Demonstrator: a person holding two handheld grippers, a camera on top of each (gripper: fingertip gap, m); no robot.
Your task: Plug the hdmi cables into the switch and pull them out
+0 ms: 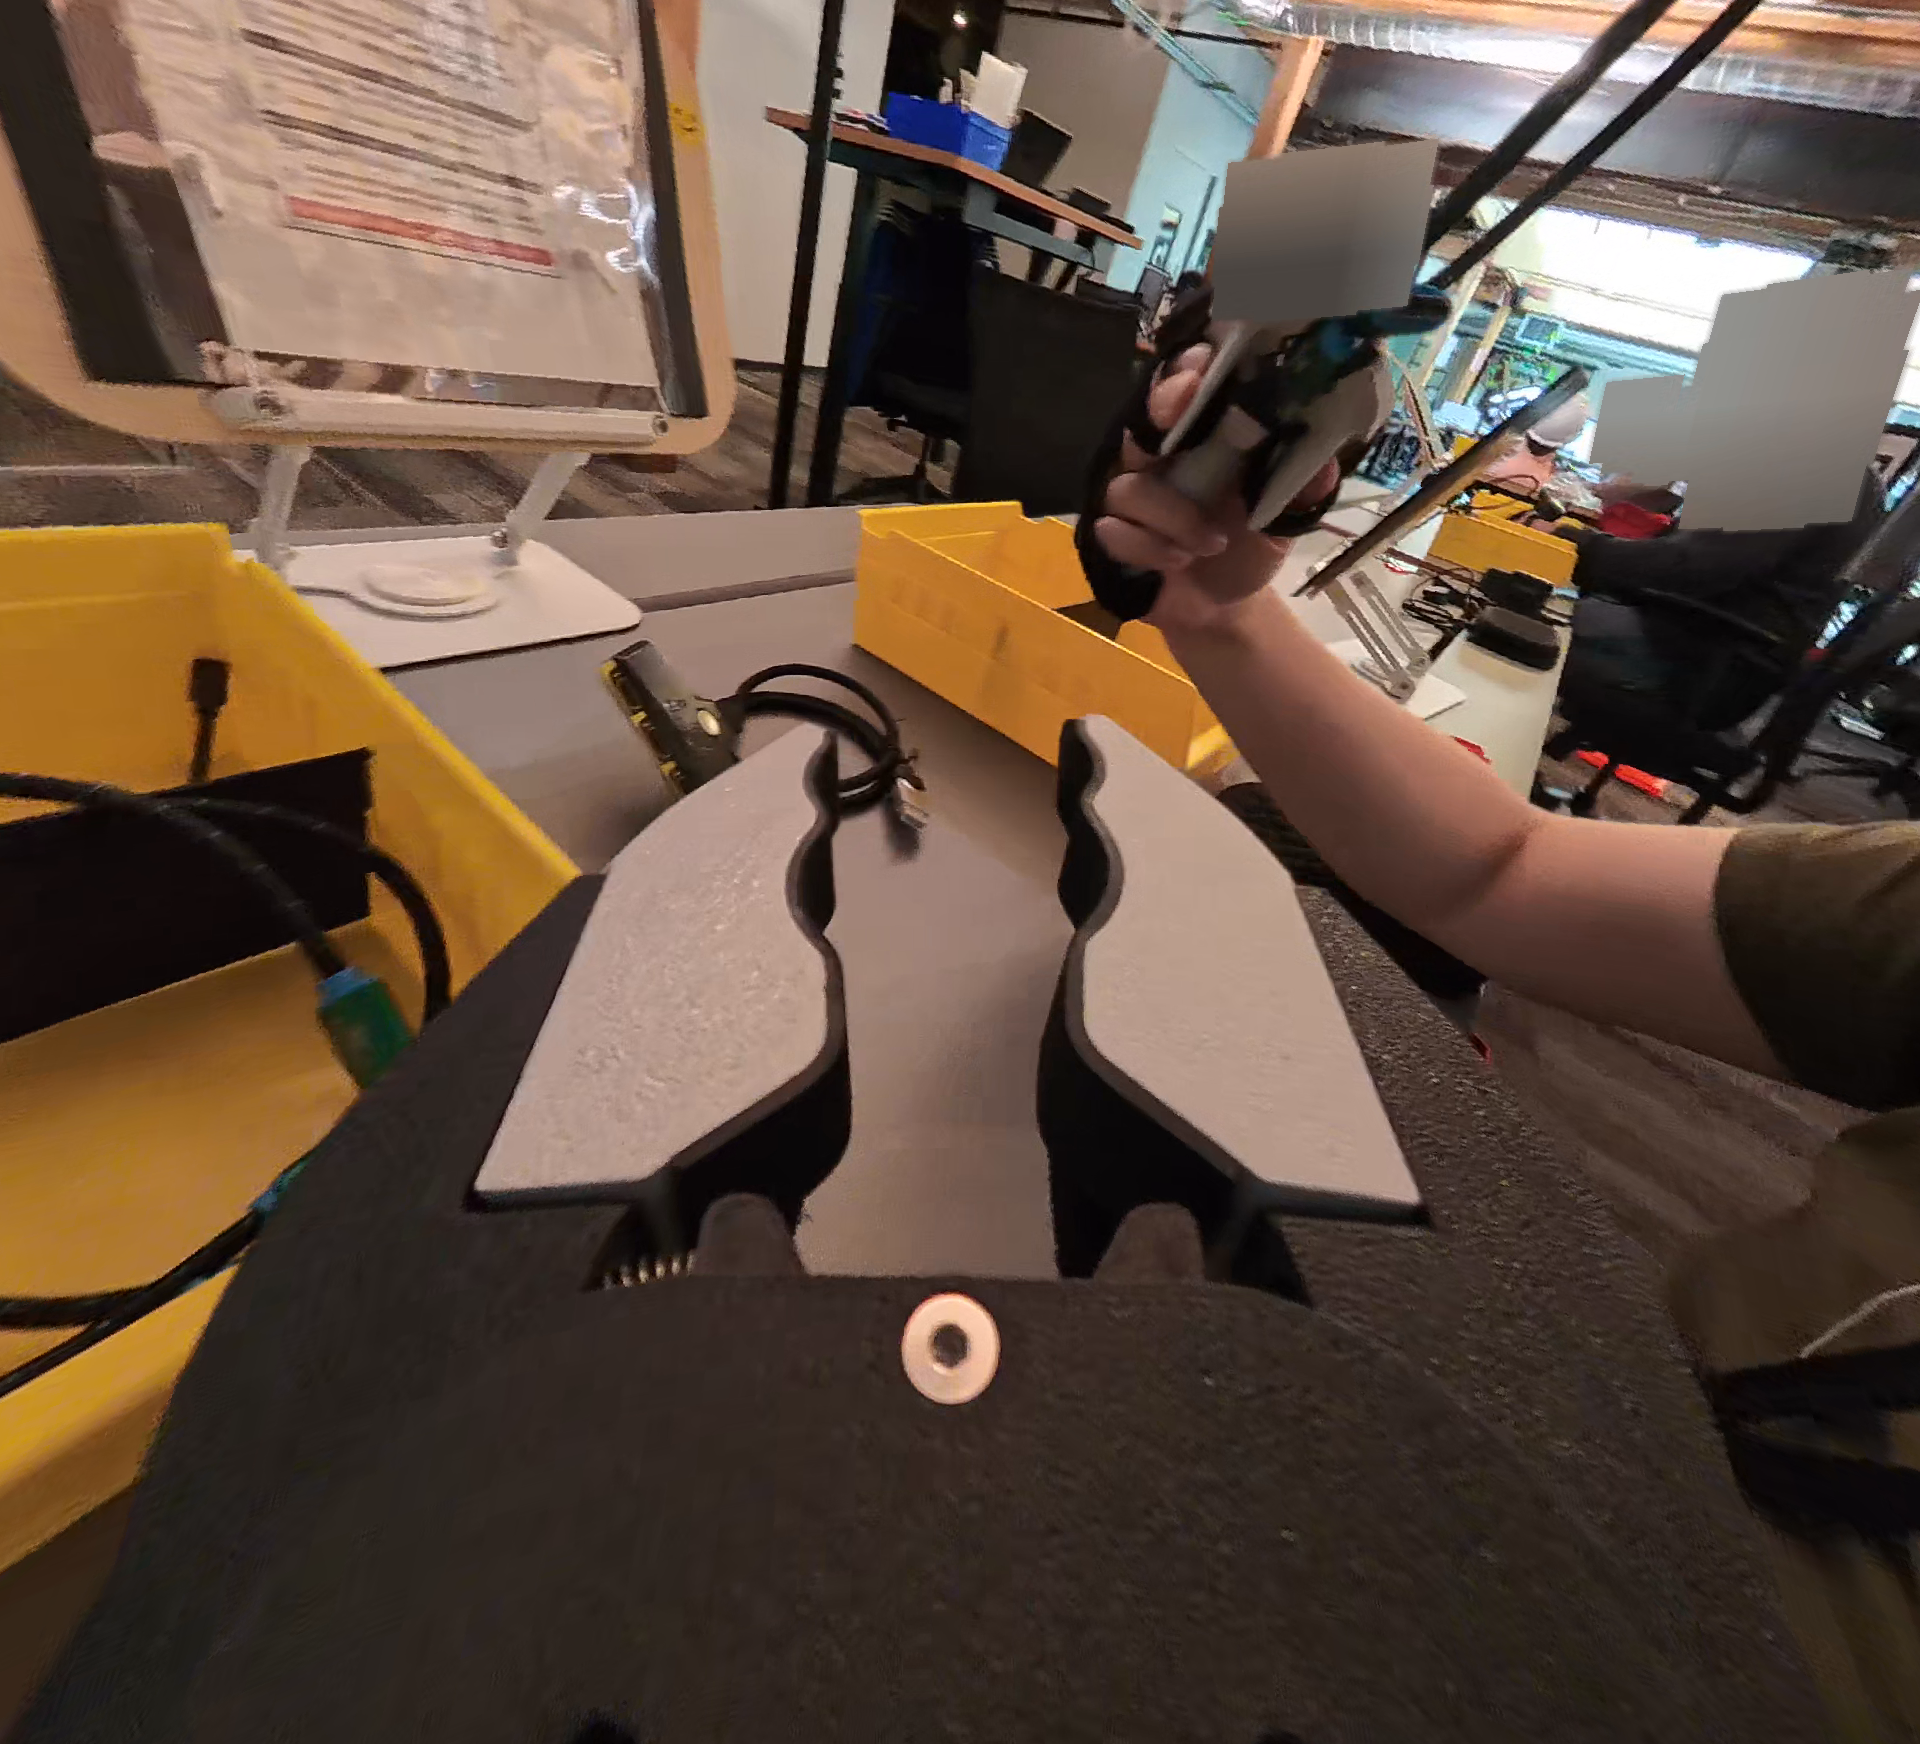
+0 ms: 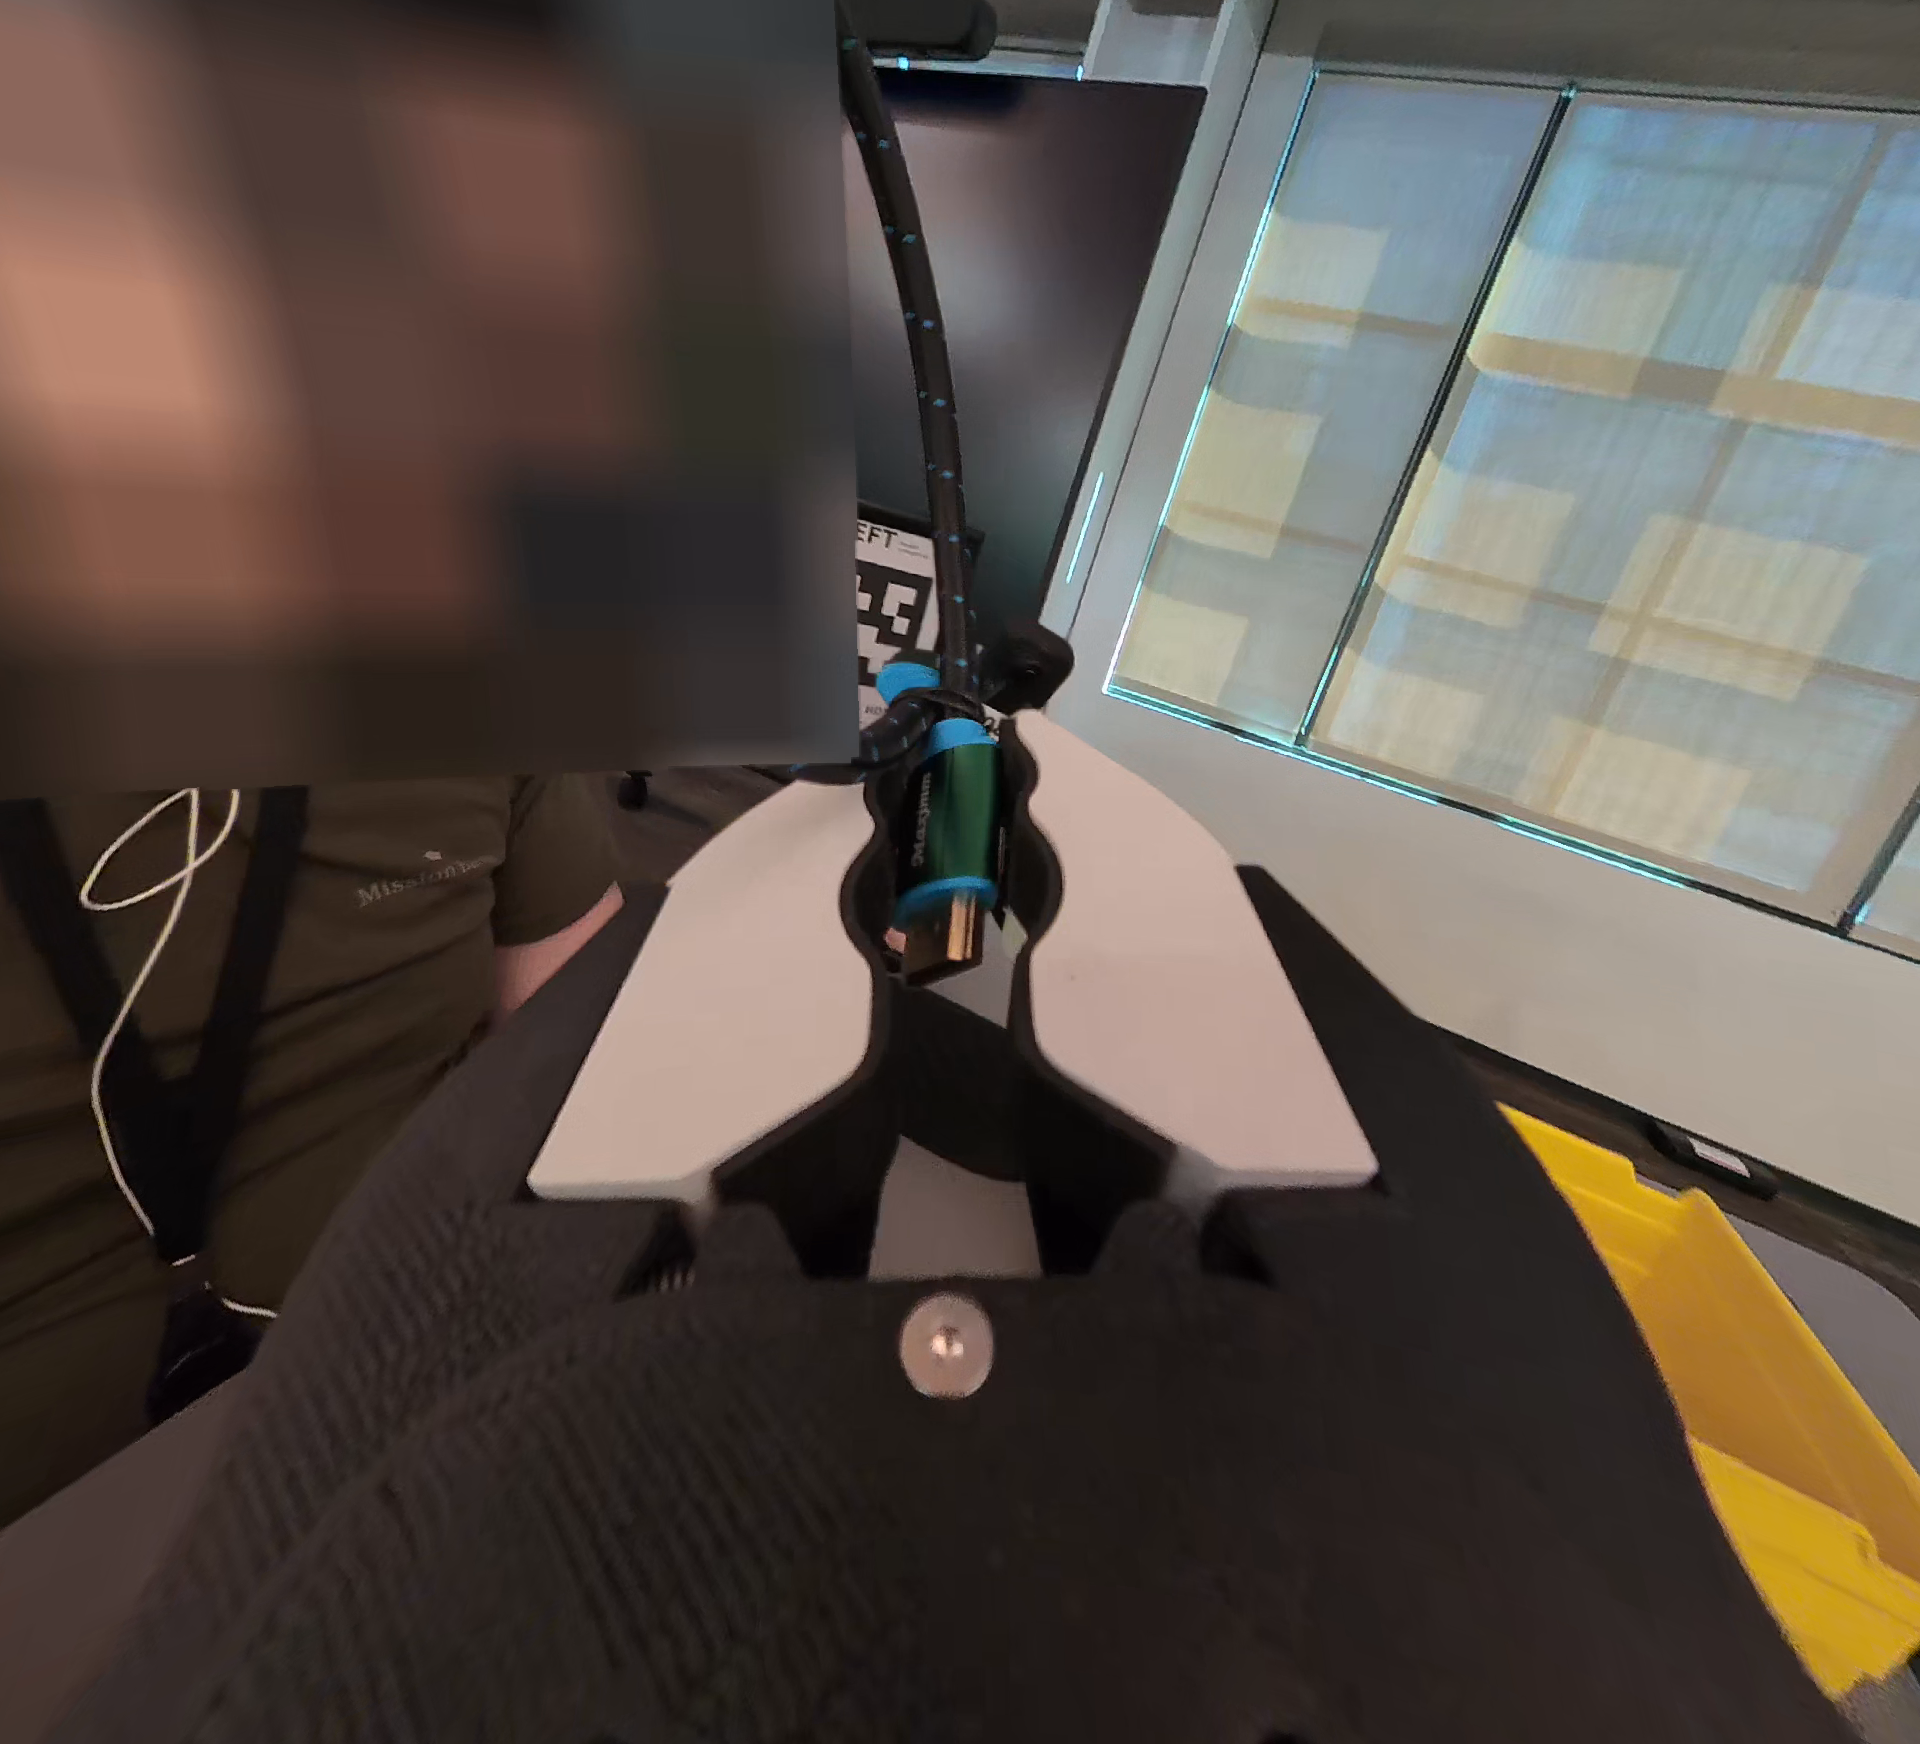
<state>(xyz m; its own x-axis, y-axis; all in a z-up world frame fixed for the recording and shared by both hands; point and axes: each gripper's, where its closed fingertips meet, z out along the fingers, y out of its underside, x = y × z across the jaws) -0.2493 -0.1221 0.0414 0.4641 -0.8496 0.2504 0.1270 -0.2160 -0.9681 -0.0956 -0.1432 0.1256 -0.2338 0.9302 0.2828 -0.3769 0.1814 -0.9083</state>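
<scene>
Right tool (image 2: 951, 847) clamps a lettered green HDMI plug (image 2: 951, 827); left tool (image 1: 945, 764) gapes empty.

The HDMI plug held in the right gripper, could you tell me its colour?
Green plug body with blue end bands, clearest in the right wrist view.

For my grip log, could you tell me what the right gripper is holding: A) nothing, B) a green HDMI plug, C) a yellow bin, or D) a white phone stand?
B: in the right wrist view, the right gripper is shut on the green HDMI plug, pinched between its fingertips.
</scene>
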